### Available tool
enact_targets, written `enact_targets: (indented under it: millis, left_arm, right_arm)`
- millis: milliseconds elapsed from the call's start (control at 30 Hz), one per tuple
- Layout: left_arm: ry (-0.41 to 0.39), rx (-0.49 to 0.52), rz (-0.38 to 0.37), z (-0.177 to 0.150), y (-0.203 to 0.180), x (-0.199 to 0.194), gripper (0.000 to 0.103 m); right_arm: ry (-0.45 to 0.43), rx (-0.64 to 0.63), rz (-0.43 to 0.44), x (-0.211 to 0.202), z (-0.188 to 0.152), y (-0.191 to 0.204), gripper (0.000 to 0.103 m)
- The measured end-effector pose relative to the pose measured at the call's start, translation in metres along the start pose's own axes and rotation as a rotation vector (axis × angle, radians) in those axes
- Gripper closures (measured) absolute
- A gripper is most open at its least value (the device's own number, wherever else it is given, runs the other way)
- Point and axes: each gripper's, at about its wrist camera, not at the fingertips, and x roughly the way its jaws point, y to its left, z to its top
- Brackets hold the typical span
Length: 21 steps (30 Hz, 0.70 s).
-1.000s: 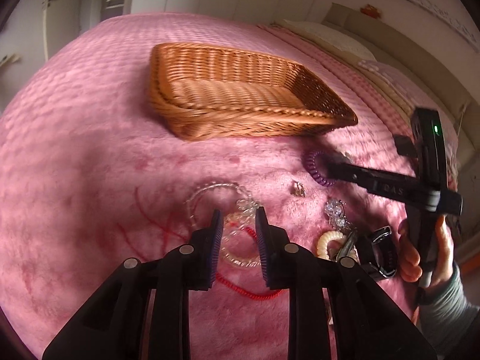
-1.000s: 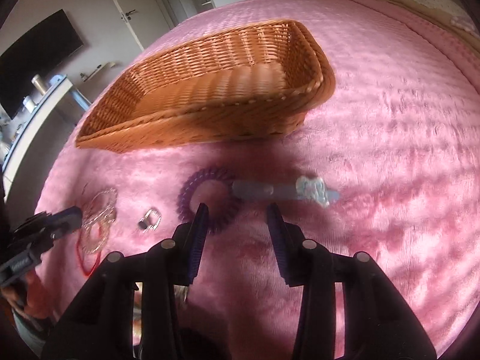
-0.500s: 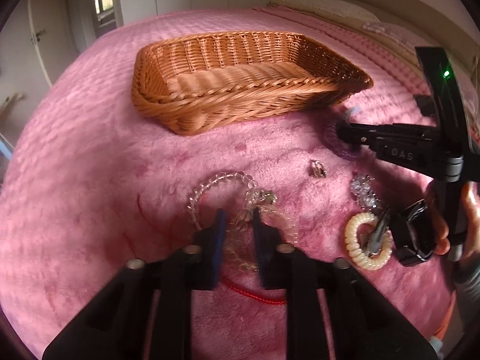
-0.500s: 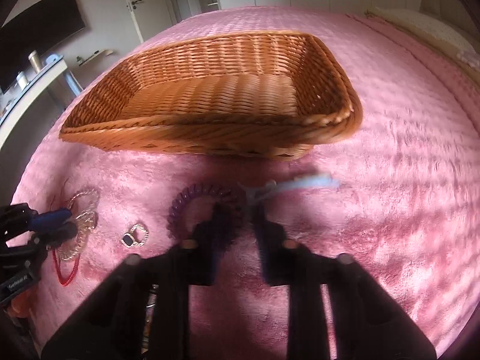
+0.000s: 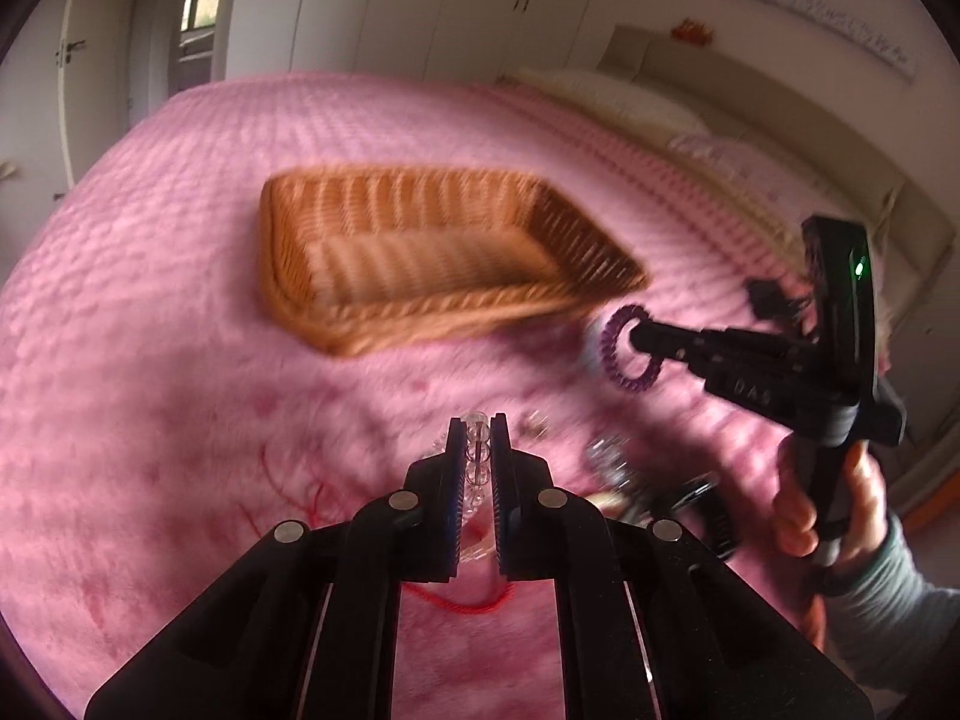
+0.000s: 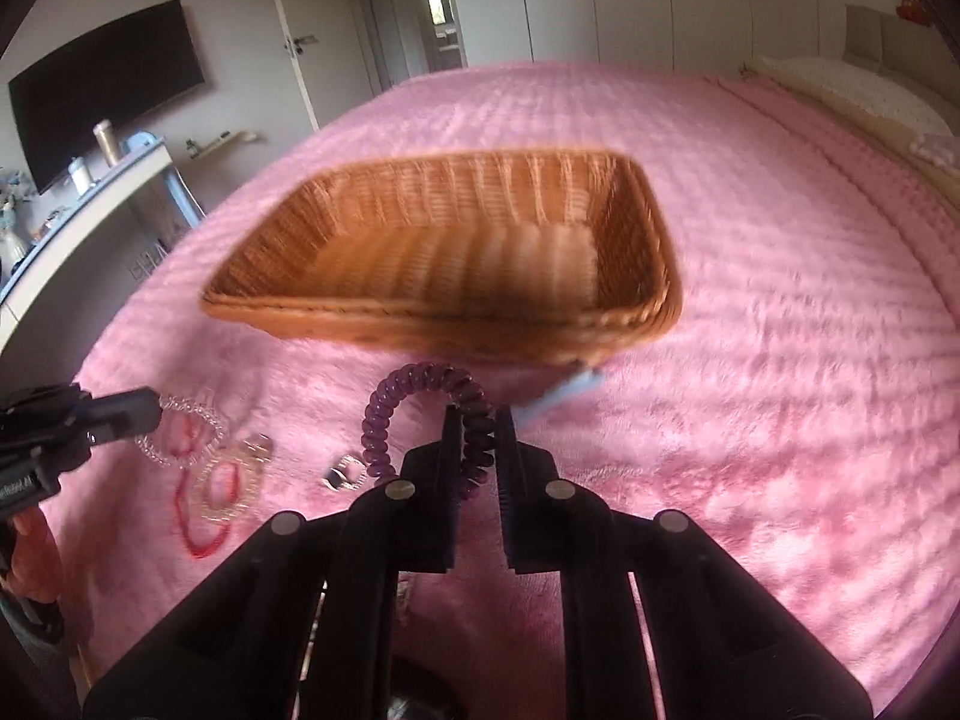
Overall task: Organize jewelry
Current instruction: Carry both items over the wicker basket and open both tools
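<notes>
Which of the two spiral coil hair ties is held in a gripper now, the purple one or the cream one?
The purple coil tie, clamped in the right gripper just before the wicker basket. The cream one is barely visible behind the left gripper.

Looked down over a pink bedspread [image 5: 150, 360]. Left gripper [image 5: 478, 420] clamped tight on a clear bead bracelet [image 5: 477, 450], beads showing between the pads. Red cord [image 5: 462, 603] lying on the spread beneath the fingers. Empty-looking wicker basket [image 5: 336, 324], blurred, farther off at centre. At right, right gripper [image 5: 639, 345] pinched on a purple spiral hair tie [image 5: 612, 348], raised just beside the basket's near corner, carried by a hand [image 5: 828, 504] in a grey sleeve [image 5: 888, 618]. Small blurred trinkets [image 5: 606, 456] between the two grippers.
</notes>
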Motion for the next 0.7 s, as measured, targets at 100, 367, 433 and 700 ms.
enact_targets:
  millis: [100, 367, 433, 700]
  left_arm:
    - [-0.047, 0.005, -0.027, 0.015, -0.008, -0.011, 0.097]
    - [-0.157, 0.024, -0.018, 0.078, -0.013, -0.013, 0.097]
    - [-0.176, 0.026, -0.004, 0.092, -0.012, -0.008, 0.097]
    - [-0.154, -0.011, 0.067, 0.133, 0.007, 0.055, 0.097]
  right_arm:
    - [-0.049, -0.008, 0.010, -0.020, 0.012, 0.004, 0.094]
    - [-0.135, -0.042, -0.005, -0.021, 0.075, 0.012, 0.094]
    - [-0.124, -0.035, -0.006, -0.008, 0.090, 0.010, 0.094]
    - [0.008, 0.026, -0.013, 0.070, 0.119, -0.012, 0.094]
